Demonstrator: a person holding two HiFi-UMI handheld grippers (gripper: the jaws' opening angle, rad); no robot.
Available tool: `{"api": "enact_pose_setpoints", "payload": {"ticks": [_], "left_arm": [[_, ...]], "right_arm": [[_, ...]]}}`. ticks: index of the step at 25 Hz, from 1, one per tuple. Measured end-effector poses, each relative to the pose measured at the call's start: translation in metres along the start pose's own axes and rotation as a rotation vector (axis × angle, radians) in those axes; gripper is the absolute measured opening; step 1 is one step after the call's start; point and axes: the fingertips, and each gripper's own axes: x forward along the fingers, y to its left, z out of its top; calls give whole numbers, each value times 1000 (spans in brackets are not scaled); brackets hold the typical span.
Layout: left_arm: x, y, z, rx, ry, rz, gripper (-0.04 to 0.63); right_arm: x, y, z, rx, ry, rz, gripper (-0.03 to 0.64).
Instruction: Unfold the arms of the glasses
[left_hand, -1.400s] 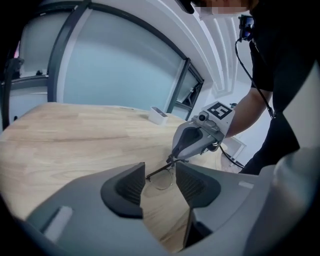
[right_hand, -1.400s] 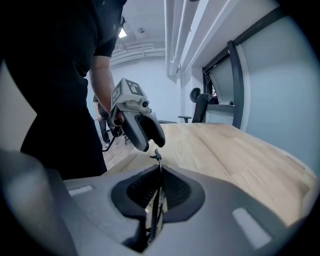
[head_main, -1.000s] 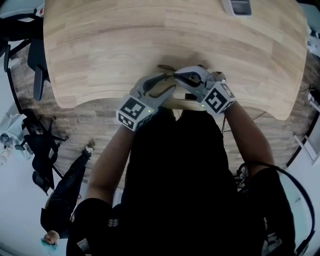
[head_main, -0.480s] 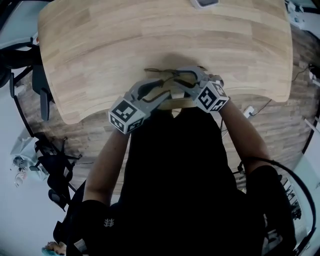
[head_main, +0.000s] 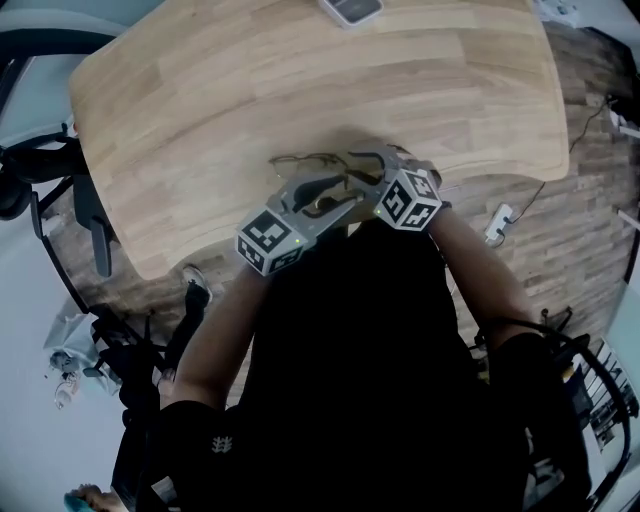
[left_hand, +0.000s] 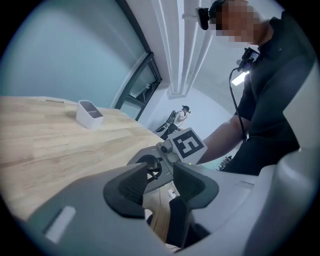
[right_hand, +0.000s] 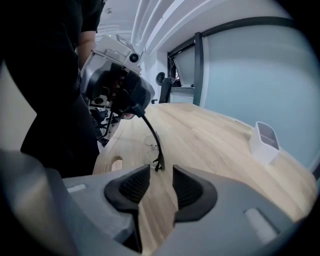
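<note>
The right gripper (right_hand: 160, 173), pinched shut a second ago, now stands half open at the near edge of the wooden table (head_main: 300, 80), and the black temple arm (right_hand: 156, 136) of the glasses (head_main: 300, 160) ends free just beyond its jaws. The left gripper (left_hand: 160, 170), over the same edge, gapes wide with the arm's far end at its tips and no squeeze showing. One arm looks unfolded; the second likely awaits.

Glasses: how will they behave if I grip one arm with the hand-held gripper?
The glasses are probably light: they look thin as wire, so a nudge may slide them on the smooth table. The slim black arm will likely flex or swing at its hinge rather than stay stiff.
</note>
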Motion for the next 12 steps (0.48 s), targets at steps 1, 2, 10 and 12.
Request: {"api": "enact_pose_setpoints", "payload": {"ticks": [1, 2, 10, 12], "left_arm": [[5, -3, 0, -2, 6, -18, 170], [9, -5, -1, -3, 14, -33, 170], [-18, 24, 14, -34, -33, 56, 170], [-36, 46, 5, -27, -6, 146, 170]], "right_arm": [[0, -1, 1, 3, -4, -3, 133], [-1, -3, 2, 8, -10, -6, 133], [-1, -44, 7, -12, -15, 2, 133], [2, -64, 9, 10, -9, -32, 132]]}}
